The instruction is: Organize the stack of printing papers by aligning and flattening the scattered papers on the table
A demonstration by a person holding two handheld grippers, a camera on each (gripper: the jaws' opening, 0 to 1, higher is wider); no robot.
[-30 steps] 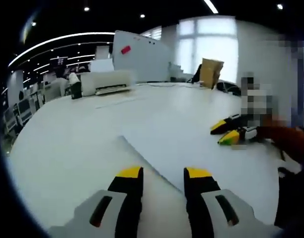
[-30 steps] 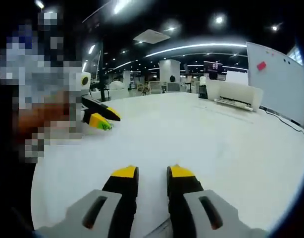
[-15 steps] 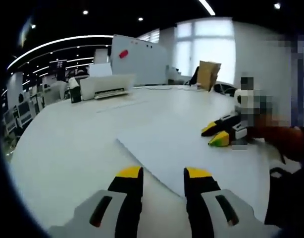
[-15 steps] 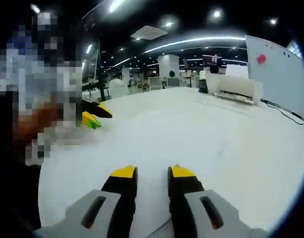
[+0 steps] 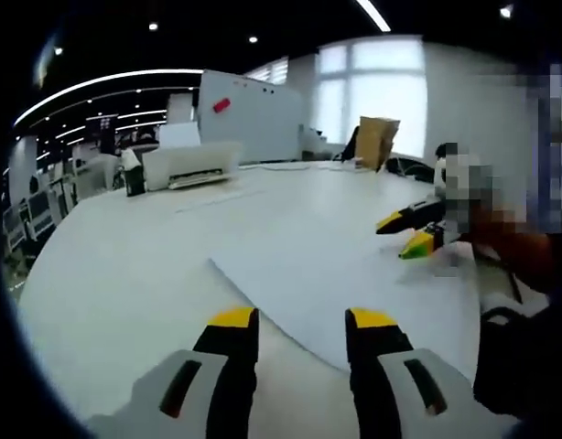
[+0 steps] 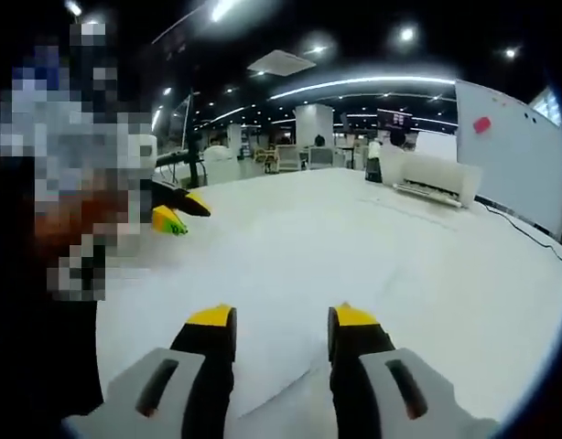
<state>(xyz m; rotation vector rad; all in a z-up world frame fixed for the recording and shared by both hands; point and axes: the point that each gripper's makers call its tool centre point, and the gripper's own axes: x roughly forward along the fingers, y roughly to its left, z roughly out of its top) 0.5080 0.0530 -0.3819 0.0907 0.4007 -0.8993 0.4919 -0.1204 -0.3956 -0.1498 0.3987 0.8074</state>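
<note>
Paper [image 5: 345, 274] just ahead of parted jaws

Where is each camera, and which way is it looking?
Left gripper view: rides the left gripper, low over the table, facing the paper, printer and window; the right gripper enters.
Right gripper view: rides the right gripper, facing the printer; the left gripper enters.
Shared: table, paper, printer, whiteboard.
</note>
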